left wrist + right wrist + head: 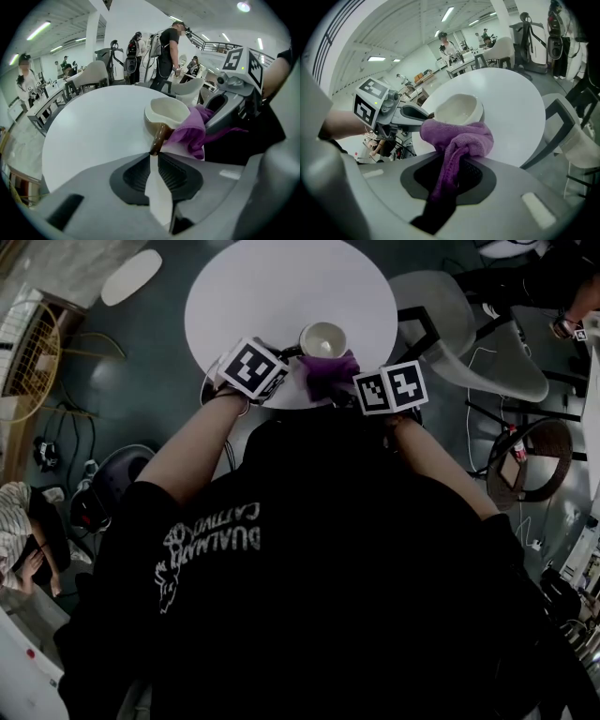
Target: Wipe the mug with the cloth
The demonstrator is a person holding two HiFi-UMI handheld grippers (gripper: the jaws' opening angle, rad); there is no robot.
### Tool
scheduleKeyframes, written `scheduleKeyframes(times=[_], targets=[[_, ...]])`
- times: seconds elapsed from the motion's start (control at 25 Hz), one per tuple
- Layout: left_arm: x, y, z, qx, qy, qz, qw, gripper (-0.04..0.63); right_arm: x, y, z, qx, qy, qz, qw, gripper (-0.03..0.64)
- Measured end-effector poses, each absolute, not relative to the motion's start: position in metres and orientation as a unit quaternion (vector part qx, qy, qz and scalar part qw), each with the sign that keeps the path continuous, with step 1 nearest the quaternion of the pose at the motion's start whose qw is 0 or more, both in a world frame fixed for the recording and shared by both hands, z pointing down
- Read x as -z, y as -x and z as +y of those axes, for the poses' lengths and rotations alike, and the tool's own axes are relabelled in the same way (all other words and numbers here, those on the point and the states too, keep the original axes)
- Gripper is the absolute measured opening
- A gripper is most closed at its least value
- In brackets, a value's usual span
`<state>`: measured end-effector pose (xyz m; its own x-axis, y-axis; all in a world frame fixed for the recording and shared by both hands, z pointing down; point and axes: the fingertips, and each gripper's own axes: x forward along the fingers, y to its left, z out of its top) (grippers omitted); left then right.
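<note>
While the round white table [281, 287] bears the upright cream ceramic mug [322, 338] near its edge, the right gripper [457, 161] clamps a purple terry cloth [459, 133] against the mug's outer wall. The left gripper [153, 155] pinches the brown handle [159, 136]. Wiping is judged under way; extent cleaned undeterminable.

Open-plan lab hall, strip lights [40, 29], work desks [45, 101], standing people [168, 51]

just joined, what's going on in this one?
A person at a round white table is working with two handheld grippers. The left gripper pinches the mug by its brown handle. The mug stands upright near the table's near edge. The right gripper is shut on a purple cloth, which is bunched against the mug's side just below the rim. The wipe looks to be under way.
</note>
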<state>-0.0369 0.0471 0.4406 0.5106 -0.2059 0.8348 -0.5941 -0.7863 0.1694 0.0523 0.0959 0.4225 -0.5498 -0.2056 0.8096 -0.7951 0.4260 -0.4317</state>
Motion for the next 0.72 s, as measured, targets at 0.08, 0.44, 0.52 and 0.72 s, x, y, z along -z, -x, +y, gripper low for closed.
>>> scheduleKeyframes(times=[0.08,0.44,0.52,0.72], targets=[[-0.441,0.036,0.051,-0.437,-0.84,-0.236,0.218,0.054,-0.422,-0.049,0.097,-0.424,-0.322,-0.773,0.344,0.074],[-0.44,0.036,0.065,-0.434,-0.844,-0.235,0.207,0.054,-0.417,-0.036,0.108,-0.413,-0.305,-0.79,0.335,0.074],[-0.439,0.035,0.066,-0.44,-0.844,-0.232,0.201,0.054,-0.416,-0.034,0.109,-0.413,-0.301,-0.793,0.332,0.074],[-0.441,0.034,0.068,-0.447,-0.845,-0.223,0.192,0.051,-0.413,-0.027,0.11,-0.411,-0.29,-0.8,0.328,0.074]])
